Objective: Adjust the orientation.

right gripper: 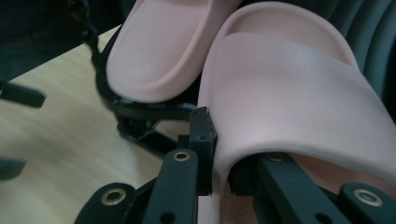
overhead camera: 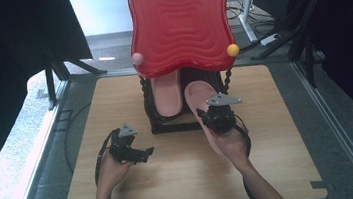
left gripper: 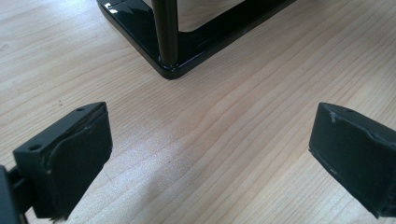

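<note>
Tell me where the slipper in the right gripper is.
In the high view the held slipper lies right of centre, its front at the black rack under the red top, beside the other slipper; the right gripper clamps its strap.

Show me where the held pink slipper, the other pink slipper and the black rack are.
held pink slipper (right gripper: 299,93), right gripper view, on its strap.
other pink slipper (overhead camera: 168,96), high view, on its sole.
black rack (left gripper: 187,49), left gripper view, on its base corner.
</note>
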The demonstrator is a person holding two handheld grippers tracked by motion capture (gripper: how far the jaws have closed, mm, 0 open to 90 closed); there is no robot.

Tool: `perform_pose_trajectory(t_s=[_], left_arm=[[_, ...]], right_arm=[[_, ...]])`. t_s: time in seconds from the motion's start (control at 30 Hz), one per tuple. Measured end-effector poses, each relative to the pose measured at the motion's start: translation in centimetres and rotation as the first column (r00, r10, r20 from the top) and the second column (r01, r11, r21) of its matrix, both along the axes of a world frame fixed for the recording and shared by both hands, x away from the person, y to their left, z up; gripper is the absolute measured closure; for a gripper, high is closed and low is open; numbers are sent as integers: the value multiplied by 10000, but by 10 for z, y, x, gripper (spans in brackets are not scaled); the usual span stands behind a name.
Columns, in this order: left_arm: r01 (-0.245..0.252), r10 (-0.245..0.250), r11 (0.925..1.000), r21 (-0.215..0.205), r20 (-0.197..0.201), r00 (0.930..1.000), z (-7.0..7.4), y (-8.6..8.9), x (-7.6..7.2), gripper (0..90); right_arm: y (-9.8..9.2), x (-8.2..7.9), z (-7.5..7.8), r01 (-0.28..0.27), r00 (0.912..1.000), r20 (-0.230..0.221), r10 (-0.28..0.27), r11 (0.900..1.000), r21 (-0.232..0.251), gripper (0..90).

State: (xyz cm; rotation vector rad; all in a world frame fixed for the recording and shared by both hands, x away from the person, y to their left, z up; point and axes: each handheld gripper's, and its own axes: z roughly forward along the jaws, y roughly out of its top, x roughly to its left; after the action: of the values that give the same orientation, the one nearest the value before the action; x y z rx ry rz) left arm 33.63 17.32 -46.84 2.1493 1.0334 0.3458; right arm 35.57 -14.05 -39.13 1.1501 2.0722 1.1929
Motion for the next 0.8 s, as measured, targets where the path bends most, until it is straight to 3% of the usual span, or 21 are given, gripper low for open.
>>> perform_pose_trajectory(t_s=[0.2, 0.4, 0.57, 0.67, 0.8], left_arm=[[45, -45, 10000, -14, 10, 10000, 0, 0, 0, 0], [64, -64, 10000, -1, -28, 10000, -2, -1, 1, 0], [84, -84, 10000, -1, -3, 10000, -1, -1, 1, 0], [100, -100, 10000, 2, -11, 9999, -1, -2, 1, 0], [117, -117, 9999, 30, -52, 9999, -2, -2, 1, 0]], right_arm=[[13, 19, 3, 614, 9978, 241, -616, 9980, 116, 822], [25, 38, 2, 926, 9956, 149, -927, 9957, 88, 820], [31, 43, 0, 673, 9977, 99, -670, 9971, -351, 778], [27, 46, -1, 231, 9995, -192, -240, 9987, -459, 666], [20, 45, -2, -287, 9993, -260, 266, 9959, -859, 521]])
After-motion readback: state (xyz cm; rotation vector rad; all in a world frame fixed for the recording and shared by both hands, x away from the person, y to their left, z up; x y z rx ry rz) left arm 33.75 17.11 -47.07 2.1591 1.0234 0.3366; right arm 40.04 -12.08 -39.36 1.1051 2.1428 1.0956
